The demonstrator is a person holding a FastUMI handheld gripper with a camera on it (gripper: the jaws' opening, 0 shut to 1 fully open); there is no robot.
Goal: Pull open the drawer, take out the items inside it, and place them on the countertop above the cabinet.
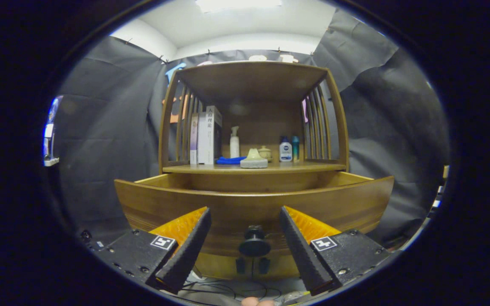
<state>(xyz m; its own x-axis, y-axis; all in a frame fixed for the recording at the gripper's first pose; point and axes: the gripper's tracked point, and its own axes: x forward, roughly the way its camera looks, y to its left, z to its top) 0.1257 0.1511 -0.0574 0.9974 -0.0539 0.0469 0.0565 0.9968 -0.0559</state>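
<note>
The wooden drawer [253, 208] is pulled out toward me, its curved front panel just ahead of my fingers. Its dark round knob [254, 243] sits between my fingers, touching neither. My gripper [245, 219] is open, with nothing held. The drawer's inside is hidden below its front edge. Above it lies the countertop [313, 167] of the cabinet, carrying books [206, 136], a white pump bottle [234, 143], a blue cloth [229, 160], a pale lidded dish [253, 159], a small jar [265, 152] and two small bottles [289, 149].
Slatted wooden sides [315, 127] and a top shelf [251, 78] enclose the countertop space. Black cloth walls stand behind and to both sides. Cables [228, 291] trail on the floor below the drawer. A fingertip of a person's hand [255, 302] shows beneath my gripper.
</note>
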